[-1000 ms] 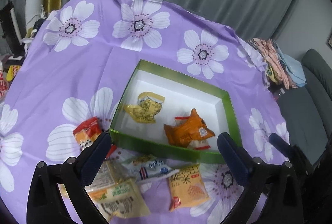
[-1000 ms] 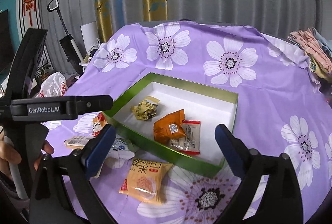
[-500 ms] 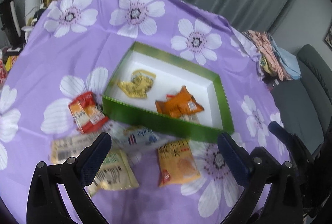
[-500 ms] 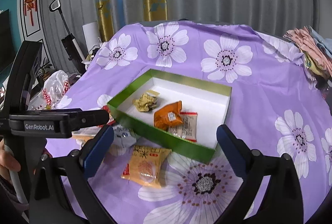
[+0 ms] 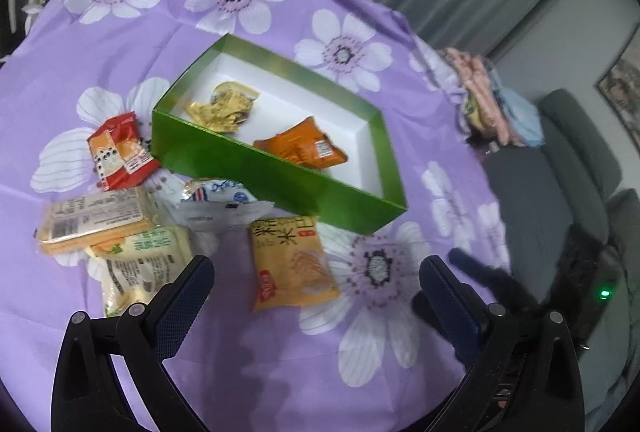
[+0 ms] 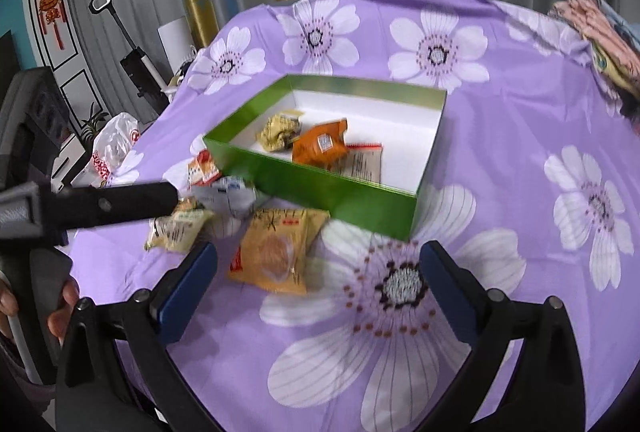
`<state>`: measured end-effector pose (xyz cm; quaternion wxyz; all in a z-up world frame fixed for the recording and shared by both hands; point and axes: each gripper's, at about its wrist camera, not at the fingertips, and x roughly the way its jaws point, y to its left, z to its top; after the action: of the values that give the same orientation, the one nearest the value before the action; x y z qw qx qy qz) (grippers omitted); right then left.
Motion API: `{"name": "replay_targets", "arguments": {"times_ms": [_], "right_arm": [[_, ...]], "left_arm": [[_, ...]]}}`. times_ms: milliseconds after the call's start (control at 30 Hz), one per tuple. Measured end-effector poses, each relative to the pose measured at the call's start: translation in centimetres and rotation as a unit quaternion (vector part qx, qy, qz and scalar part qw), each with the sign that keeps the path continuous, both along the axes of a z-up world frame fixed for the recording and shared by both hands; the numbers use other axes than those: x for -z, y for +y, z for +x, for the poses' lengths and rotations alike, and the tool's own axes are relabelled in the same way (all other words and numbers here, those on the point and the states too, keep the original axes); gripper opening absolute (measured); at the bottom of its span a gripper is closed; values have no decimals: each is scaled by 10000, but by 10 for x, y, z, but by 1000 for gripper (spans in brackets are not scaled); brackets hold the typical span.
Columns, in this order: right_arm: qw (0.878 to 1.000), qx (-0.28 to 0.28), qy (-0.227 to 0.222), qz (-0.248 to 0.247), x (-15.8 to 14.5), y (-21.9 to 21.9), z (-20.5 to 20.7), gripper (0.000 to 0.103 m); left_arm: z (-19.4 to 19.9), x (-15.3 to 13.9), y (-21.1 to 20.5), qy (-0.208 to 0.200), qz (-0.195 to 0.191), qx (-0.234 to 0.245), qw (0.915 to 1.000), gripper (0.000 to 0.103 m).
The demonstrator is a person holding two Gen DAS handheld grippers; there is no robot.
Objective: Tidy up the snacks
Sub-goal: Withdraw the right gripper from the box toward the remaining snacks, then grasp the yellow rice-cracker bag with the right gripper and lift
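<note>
A green box (image 5: 280,178) (image 6: 320,188) with a white inside sits mid-table. It holds a gold crumpled packet (image 5: 222,106) (image 6: 280,130), an orange packet (image 5: 302,150) (image 6: 320,148) and a clear red-edged packet (image 6: 366,164). Outside its near wall lie a yellow cracker packet (image 5: 290,264) (image 6: 276,248), a white-blue packet (image 5: 218,202) (image 6: 226,196), a red packet (image 5: 120,154), a long biscuit pack (image 5: 94,224) and a pale green-print packet (image 5: 142,266) (image 6: 178,228). My left gripper (image 5: 316,282) hangs open just short of the yellow packet. My right gripper (image 6: 318,268) is open, empty, near it too.
The purple flowered cloth (image 6: 540,136) covers the table. Folded clothes (image 5: 492,104) lie at the far right edge, with a grey sofa (image 5: 568,168) beyond. A hand (image 6: 60,312) holds the left gripper's handle at the left of the right wrist view. Curtains hang behind.
Both grippers have drawn back and up from the box, so the loose packets in front of it have come fully into view. Nothing was picked up; both stay open.
</note>
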<state>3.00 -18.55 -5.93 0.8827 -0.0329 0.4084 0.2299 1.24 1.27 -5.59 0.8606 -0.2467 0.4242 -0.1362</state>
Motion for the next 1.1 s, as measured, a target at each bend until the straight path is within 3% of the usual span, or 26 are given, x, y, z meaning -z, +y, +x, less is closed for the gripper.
{"name": "replay_targets", "arguments": {"times_ms": [133, 267, 433, 633, 933, 1100], "right_arm": [[10000, -32, 23, -2, 5, -4, -5, 102], [9999, -62, 152, 43, 14, -10, -2, 102], [9987, -78, 481, 168, 33, -12, 5, 102], [9967, -375, 680, 228, 53, 3, 5, 99], [9930, -607, 914, 433, 77, 17, 18, 78], [9915, -678, 995, 501, 84, 23, 24, 69]], "left_arm": [[-6, 5, -6, -193, -42, 305, 9993, 102], [-8, 27, -8, 197, -300, 612, 9975, 102], [-8, 39, -8, 400, -111, 353, 9985, 102], [5, 55, -16, 545, -253, 326, 9977, 102], [21, 68, -24, 482, -93, 333, 9982, 102], [29, 75, -24, 518, -38, 364, 9980, 91]]}}
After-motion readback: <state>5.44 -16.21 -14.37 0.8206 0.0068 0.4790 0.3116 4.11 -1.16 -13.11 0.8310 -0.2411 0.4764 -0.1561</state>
